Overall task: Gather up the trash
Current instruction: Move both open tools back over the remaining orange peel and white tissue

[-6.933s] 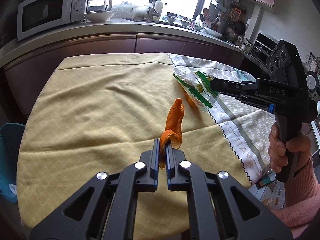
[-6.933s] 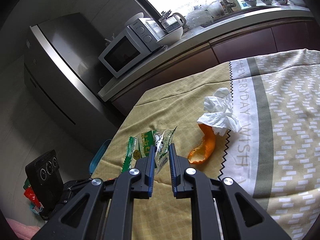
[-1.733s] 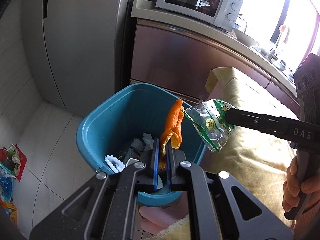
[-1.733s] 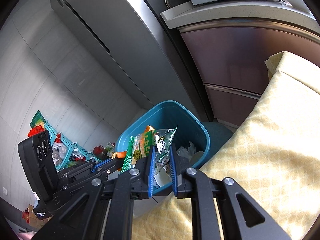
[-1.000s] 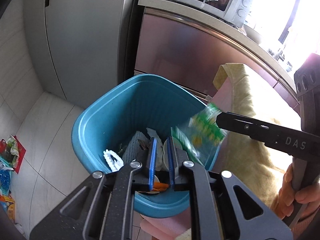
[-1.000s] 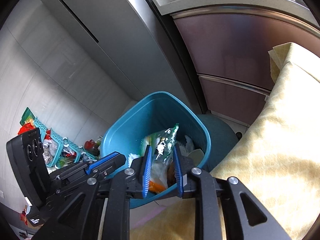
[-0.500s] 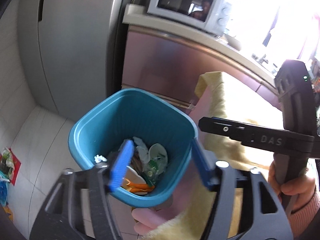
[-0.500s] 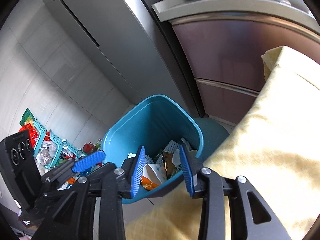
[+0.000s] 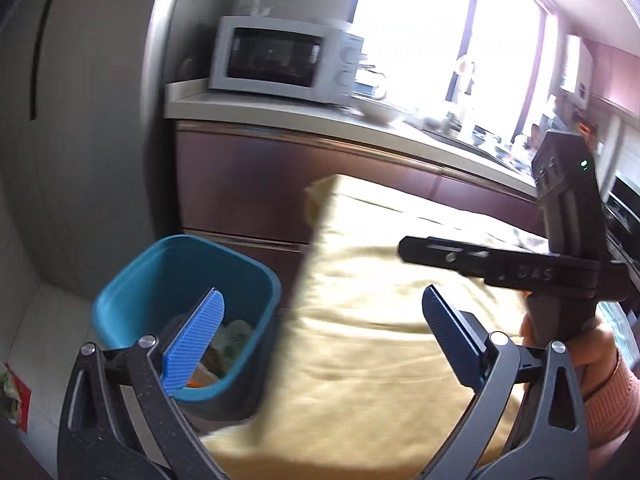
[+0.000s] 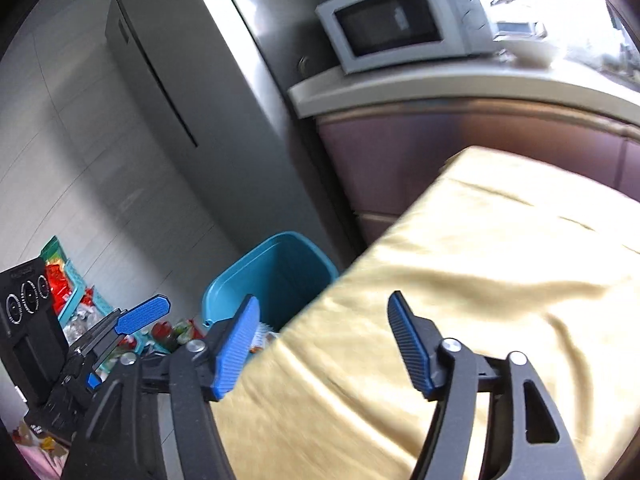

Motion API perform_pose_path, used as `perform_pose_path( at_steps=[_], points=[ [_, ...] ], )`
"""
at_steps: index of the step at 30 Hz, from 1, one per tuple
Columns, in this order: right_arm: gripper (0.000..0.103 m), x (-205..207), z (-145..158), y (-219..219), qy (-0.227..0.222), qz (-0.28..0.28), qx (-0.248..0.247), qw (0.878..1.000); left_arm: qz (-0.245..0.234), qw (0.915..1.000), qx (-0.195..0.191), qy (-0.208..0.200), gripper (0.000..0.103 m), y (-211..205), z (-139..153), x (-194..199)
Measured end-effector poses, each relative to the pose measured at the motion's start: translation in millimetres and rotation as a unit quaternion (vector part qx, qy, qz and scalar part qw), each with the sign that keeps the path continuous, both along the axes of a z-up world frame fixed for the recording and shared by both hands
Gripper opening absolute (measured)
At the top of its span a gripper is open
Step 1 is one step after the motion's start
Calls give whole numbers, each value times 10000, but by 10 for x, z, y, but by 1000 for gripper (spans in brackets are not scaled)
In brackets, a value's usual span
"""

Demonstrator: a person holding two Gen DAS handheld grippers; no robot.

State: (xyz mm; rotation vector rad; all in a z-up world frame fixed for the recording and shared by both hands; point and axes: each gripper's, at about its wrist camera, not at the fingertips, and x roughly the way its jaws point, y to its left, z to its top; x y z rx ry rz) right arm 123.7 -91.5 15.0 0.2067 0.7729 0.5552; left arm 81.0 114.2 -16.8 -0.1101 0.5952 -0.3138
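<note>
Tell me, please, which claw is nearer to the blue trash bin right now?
Left. The left claw hangs open beside the blue trash bin, one finger over its rim. The right claw is open farther over the yellow tablecloth.

Left wrist view looking forward over tablecloth point(image 9: 380, 320) edge, bin point(image 9: 132, 284) near left, microwave point(image 9: 280, 60) far, right wrist view facing left from over the cloth, sharing bin point(image 10: 280, 256), microwave point(image 10: 400, 20), fridge point(image 10: 172, 60)
</note>
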Motion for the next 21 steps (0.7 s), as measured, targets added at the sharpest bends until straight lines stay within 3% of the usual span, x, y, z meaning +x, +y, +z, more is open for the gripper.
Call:
perform_pose_path(
  at_steps=[9, 17, 21],
  points=[
    [72, -427, 135, -1289, -220, -1282, -208, 9913, -1321, 9910, 152, 181, 98, -1131, -83, -79],
    [72, -568, -65, -2209, -30, -2188, -189, 9756, -2288, 9720, 218, 498, 96, -2100, -206, -4],
    [72, -499, -219, -2470, 160, -2384, -81, 9710, -2617, 9619, 253, 755, 89, -2522, -295, 78]
  ],
)
